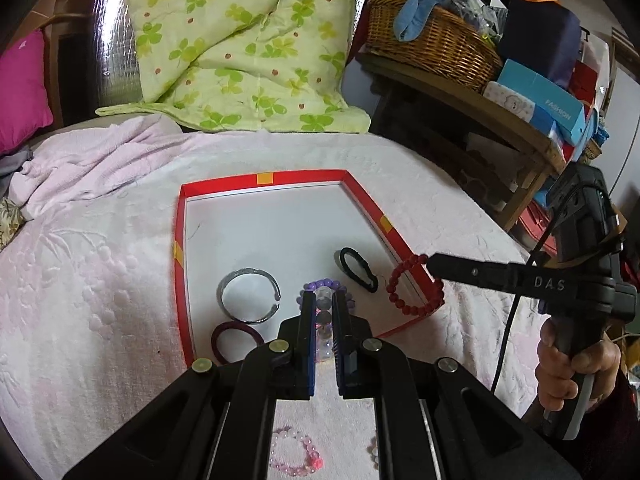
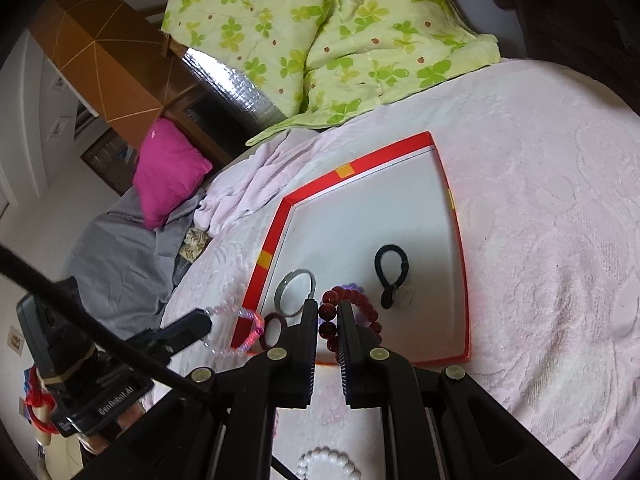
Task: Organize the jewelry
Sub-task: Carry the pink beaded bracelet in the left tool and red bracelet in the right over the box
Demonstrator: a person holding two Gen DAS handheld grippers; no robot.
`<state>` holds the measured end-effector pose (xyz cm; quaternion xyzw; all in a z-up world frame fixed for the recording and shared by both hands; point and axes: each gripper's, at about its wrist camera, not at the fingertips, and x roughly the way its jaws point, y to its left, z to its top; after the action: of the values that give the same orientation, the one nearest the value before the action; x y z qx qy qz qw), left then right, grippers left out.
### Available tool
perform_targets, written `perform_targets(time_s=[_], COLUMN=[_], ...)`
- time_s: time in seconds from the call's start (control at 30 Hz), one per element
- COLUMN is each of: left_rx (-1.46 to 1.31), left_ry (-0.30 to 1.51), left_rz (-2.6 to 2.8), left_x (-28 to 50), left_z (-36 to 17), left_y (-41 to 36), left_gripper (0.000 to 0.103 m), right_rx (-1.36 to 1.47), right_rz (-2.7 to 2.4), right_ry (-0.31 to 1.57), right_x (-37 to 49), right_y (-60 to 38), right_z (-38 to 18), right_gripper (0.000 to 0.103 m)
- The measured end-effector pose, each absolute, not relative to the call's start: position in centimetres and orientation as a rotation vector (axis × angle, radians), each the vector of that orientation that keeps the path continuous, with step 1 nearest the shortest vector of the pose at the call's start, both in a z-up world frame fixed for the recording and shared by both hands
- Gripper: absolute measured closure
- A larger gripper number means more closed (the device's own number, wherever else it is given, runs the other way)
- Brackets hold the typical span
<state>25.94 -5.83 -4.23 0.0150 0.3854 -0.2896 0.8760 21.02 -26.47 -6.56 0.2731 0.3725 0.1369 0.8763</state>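
Observation:
A red-rimmed white tray (image 1: 256, 179) (image 2: 459, 232) lies on the pink bedspread. In it are a silver bangle (image 1: 248, 294) (image 2: 295, 293), a maroon hair tie (image 1: 232, 340) (image 2: 274, 330), a black hair loop (image 1: 359, 269) (image 2: 391, 276) and a purple bead bracelet (image 1: 325, 282). My left gripper (image 1: 324, 300) is shut on a clear pink bead bracelet (image 1: 323, 336) (image 2: 236, 334) over the tray's near edge. My right gripper (image 2: 326, 308) (image 1: 430, 262) is shut on a dark red bead bracelet (image 2: 348, 318) (image 1: 414, 286) at the tray's near right corner.
A pink bead bracelet (image 1: 294, 454) and a white bead bracelet (image 2: 328, 466) lie on the bedspread near me. A green floral quilt (image 1: 248, 40) and magenta cushion (image 2: 168, 170) lie behind. A wicker basket (image 1: 432, 42) and boxes stand on a wooden shelf at right.

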Motion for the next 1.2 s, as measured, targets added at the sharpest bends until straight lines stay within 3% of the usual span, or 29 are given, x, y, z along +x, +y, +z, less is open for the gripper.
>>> perform_targets(time_s=[0.33, 0.73, 1.2], left_rx=[0.074, 0.105, 0.103], left_ry=[0.789, 0.893, 0.962], left_rz=[-0.617, -0.560, -0.516], left_x=[30.2, 36.9, 37.5], left_z=[-3.1, -7.3, -10.4], left_y=[-9.5, -12.3, -12.1], left_gripper=[0.095, 0.095, 0.095], right_rx=[0.647, 0.841, 0.808], right_rz=[0.231, 0.161, 0.069], right_ry=[0.730, 0.769, 0.819], right_x=[25.9, 33.5, 34.0], right_y=[-27.4, -29.8, -29.9], right_z=[-6.7, -9.7, -11.3], right_gripper=[0.092, 0.092, 0.089])
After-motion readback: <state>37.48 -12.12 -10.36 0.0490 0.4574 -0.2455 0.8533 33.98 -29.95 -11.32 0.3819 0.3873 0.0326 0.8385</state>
